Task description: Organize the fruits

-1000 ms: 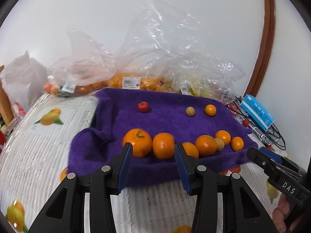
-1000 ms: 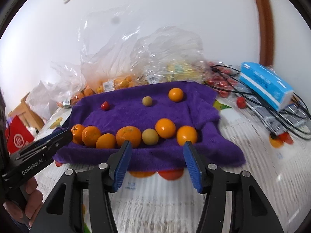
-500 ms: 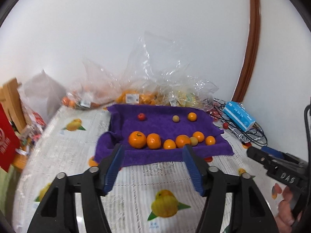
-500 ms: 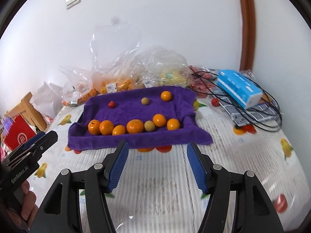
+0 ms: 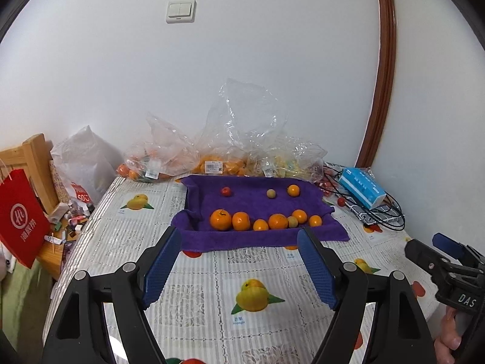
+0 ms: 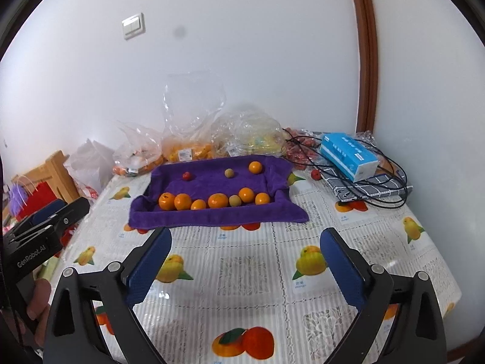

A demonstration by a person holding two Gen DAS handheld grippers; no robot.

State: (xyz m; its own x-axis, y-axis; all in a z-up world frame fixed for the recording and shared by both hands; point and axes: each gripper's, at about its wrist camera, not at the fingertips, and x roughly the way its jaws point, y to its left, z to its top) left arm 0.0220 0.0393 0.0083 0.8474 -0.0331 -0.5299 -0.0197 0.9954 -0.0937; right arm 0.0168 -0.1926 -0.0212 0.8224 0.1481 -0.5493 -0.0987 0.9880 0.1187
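A purple towel point(image 5: 242, 239) point(image 6: 212, 220) lies at the far middle of the table. A front row of several oranges point(image 5: 221, 220) point(image 6: 217, 200) with one small yellowish fruit point(image 5: 292, 221) point(image 6: 234, 200) sits on it. Behind are a small red fruit point(image 5: 225, 191) point(image 6: 187, 176), a yellowish fruit point(image 5: 271, 193) and an orange point(image 5: 293, 190) point(image 6: 255, 167). My left gripper point(image 5: 239, 270) is open and empty, well short of the towel. My right gripper point(image 6: 245, 265) is open and empty, also pulled back.
Clear plastic bags of fruit point(image 5: 212, 163) point(image 6: 188, 150) stand against the wall. A blue tissue pack point(image 5: 362, 186) point(image 6: 348, 156), black cables point(image 6: 379, 194) and a loose red fruit point(image 6: 316, 174) lie at the right. A red bag point(image 5: 18, 215) and wooden furniture point(image 5: 36, 163) stand beyond the table's left edge.
Both grippers have pulled back and up from the towel and opened wider. The fruit on the towel has not moved.
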